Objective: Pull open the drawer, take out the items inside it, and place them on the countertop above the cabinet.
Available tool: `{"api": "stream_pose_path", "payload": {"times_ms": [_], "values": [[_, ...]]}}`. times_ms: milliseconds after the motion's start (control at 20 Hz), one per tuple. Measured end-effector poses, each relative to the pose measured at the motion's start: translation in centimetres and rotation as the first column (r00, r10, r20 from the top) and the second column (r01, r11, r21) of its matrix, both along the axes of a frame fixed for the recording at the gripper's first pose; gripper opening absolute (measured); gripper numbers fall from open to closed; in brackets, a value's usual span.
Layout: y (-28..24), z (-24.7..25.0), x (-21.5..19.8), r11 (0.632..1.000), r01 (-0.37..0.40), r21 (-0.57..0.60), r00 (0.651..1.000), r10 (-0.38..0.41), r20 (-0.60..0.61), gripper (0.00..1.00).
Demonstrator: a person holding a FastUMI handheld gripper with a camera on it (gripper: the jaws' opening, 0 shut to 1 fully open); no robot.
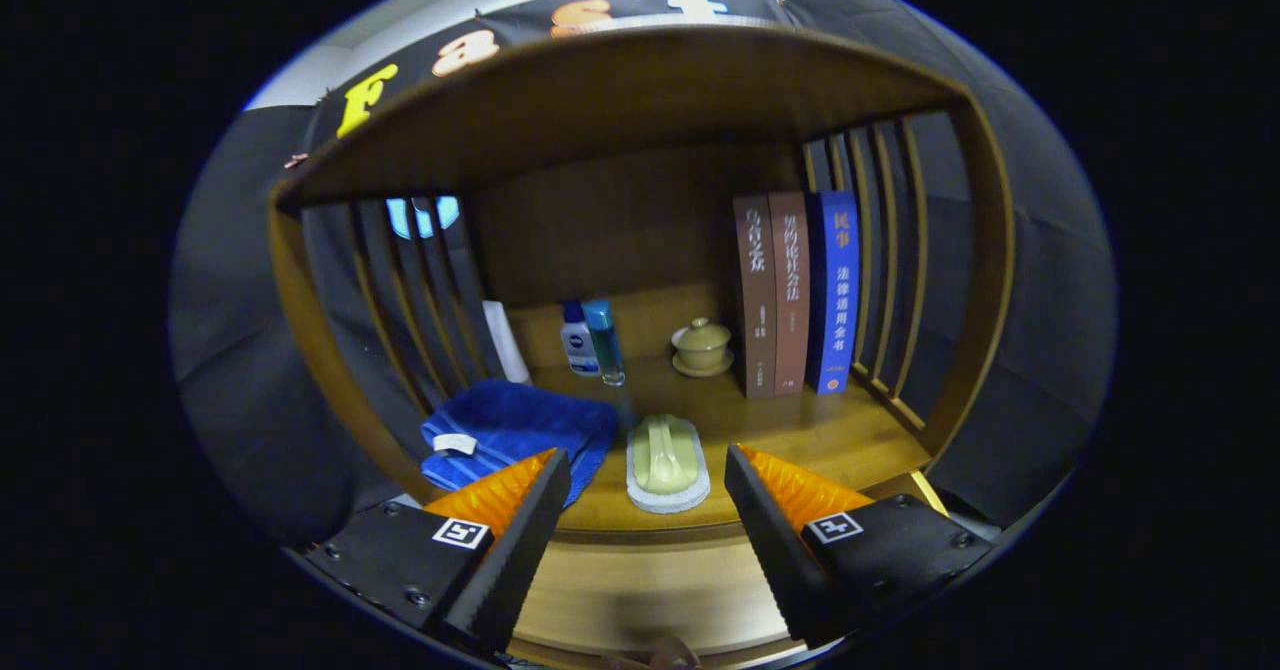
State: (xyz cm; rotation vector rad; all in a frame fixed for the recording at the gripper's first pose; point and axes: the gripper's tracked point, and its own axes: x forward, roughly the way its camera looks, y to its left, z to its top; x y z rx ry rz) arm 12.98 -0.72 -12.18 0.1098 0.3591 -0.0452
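Note:
My gripper is open, its two fingers spread wide with nothing between them. Just beyond the fingertips, on the wooden countertop, lies a pale green scrub brush with a handle on top. A folded blue towel lies left of the brush, past my left finger. Below the countertop's front edge I see the light wooden drawer front, with a bit of its handle at the bottom between the fingers.
At the back of the shelf stand two small bottles, a lidded ceramic cup on a saucer and three upright books. A white tube leans at the left. Slatted wooden sides and a curved top enclose the shelf.

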Motion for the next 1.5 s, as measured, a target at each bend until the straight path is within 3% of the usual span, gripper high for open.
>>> {"api": "stream_pose_path", "payload": {"times_ms": [350, 850, 1200, 1500], "values": [[0.6, -1.3, -9.7, 1.000, -0.013, -0.014, 0.993, 0.015, 0.118, 0.99], [-0.3, -12.3, -18.0, 1.000, -0.006, 0.003, 1.000, 0.006, -0.017, 0.99], [-1.6, -17.5, -18.3, 0.999, 0.040, -0.020, 0.996, -0.042, -0.077, 0.99], [-1.0, -18.7, -17.3, 0.999, 0.035, -0.023, 0.993, -0.037, -0.109, 0.99]]}}
